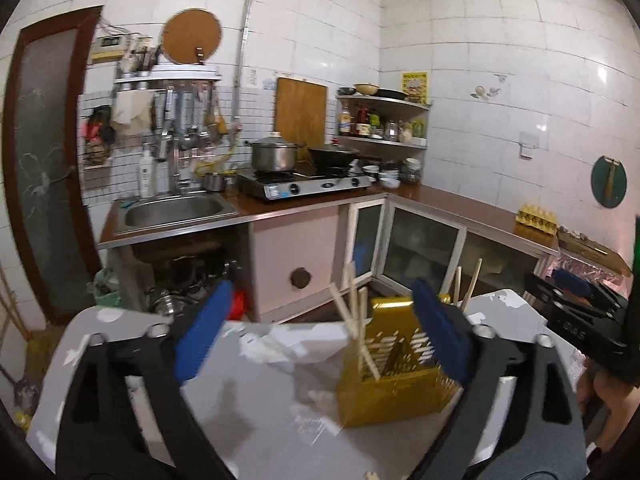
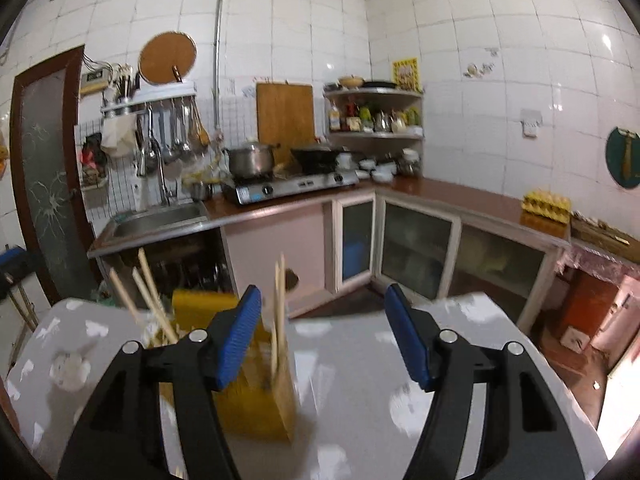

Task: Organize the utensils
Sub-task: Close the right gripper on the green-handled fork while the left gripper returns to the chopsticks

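Both tools stand with their blue-padded fingers apart and nothing between them. Left tool (image 1: 320, 332) hangs over the gray, white-patterned tabletop (image 1: 256, 412), and its right pad overlaps the near edge of a yellow slotted holder (image 1: 384, 376) in the left wrist view; whether pad and holder touch cannot be told. That holder stands on the tabletop just ahead and to the right of the tool's middle, with several wooden chopsticks (image 1: 354, 312) standing in it and leaning outward at different angles. Two more sticks rise behind the right pad. A crumpled white cloth or paper (image 1: 288, 344) lies on the tabletop ahead of the tool, to the left of the holder.

Right tool (image 2: 322, 334) also hangs over the tabletop, its fingers wide. From its camera the same holder sits ahead and to the left, partly hidden by the left pad, blurred by motion, with chopsticks sticking up on both sides of that pad. At the right edge of the left wrist view the right tool's black body shows close to the holder.

Farther out, beyond both tools, a kitchen counter (image 2: 460, 196) runs along the tiled walls, carrying a steel sink (image 1: 176, 208), a gas stove (image 1: 304, 186) with a steel pot (image 1: 274, 154) and a dark wok (image 1: 334, 156), and a tray of eggs (image 2: 546, 202).
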Demonstrator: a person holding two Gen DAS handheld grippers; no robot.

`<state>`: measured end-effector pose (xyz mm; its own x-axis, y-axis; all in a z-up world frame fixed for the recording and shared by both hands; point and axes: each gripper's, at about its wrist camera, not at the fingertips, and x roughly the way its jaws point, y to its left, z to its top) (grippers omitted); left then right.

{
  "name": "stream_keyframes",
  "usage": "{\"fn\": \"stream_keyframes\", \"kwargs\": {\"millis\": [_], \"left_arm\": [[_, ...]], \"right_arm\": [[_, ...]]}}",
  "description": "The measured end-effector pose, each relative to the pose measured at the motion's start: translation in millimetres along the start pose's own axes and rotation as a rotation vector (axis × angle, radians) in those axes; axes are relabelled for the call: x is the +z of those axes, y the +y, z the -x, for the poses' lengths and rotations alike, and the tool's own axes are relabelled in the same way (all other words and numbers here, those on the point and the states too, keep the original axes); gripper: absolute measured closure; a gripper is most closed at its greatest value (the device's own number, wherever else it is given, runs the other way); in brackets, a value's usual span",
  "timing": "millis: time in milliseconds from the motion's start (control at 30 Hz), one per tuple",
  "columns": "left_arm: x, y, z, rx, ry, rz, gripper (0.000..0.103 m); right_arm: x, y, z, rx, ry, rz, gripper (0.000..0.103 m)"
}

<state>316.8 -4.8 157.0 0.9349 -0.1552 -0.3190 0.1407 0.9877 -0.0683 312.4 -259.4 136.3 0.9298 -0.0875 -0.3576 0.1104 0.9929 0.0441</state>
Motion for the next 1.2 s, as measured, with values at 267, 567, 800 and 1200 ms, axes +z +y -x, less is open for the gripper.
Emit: {"fn": "stream_keyframes", "kwargs": {"millis": [267, 567, 800, 1200], "left_arm": [[-61, 27, 34, 0.084, 0.110, 0.036, 0.005], [-144, 40, 19, 0.092, 0.330, 0.075, 0.005], [-183, 37, 11, 0.134, 0.423, 0.061, 0.005], [-189, 14, -5, 0.121, 0.482, 0.033, 0.005]], "right_arm": [[-90, 9, 38, -0.003, 0.196, 0.026, 0.038], [-185, 26, 52, 0.013, 0.379, 0.018, 0.038], [-209, 41, 56, 0.003, 0.461, 0.038, 0.039], [-218, 52, 44, 0.012, 0.540, 0.043, 0.080]]}}
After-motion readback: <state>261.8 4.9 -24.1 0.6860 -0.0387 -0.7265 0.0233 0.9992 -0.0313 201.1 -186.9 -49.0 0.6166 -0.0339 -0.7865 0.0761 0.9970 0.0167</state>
